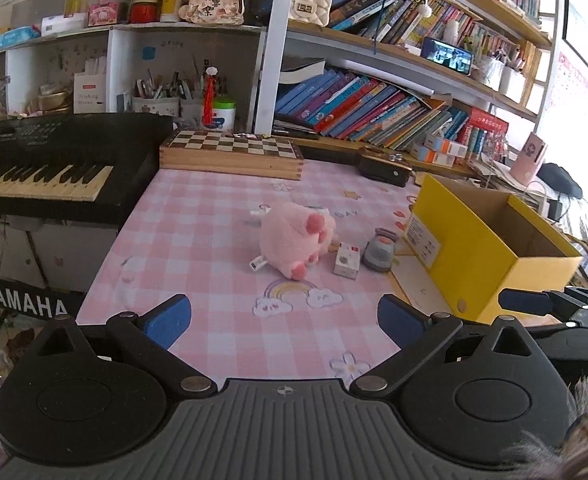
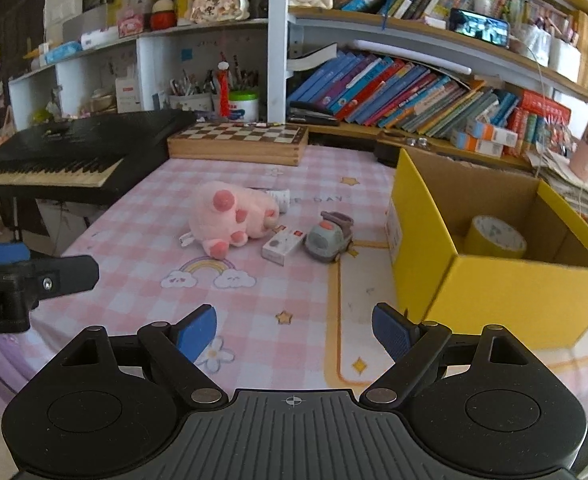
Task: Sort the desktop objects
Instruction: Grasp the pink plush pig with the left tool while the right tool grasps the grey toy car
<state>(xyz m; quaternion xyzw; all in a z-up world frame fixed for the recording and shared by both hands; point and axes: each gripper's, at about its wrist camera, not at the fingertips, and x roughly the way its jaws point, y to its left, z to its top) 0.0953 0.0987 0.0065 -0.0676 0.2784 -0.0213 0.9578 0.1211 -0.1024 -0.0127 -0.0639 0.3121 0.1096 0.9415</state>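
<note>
Sorting is judged to be at an early stage. One item, a yellow roll of tape [image 2: 495, 237], is seen lying inside the open yellow cardboard box [image 2: 506, 292], against its far wall; nothing else can be made out in the box. Three things are left on the pink checked tablecloth [image 2: 142, 240], all to the left of the box: a grey toy truck [image 2: 329, 238] nearest it, a small white carton [image 2: 283, 243] just beside the truck, and a pink plush animal [image 2: 230, 216] lying on its side farthest from the box. A white tube partly hidden behind the plush may also be waiting.

Both claws are held spread and empty over the near part of the cloth. The right gripper [image 2: 294, 332] is placed close by the box's near corner, the left gripper [image 1: 284, 320] farther left of the box, in line with the plush. Neither is touching anything.
</note>
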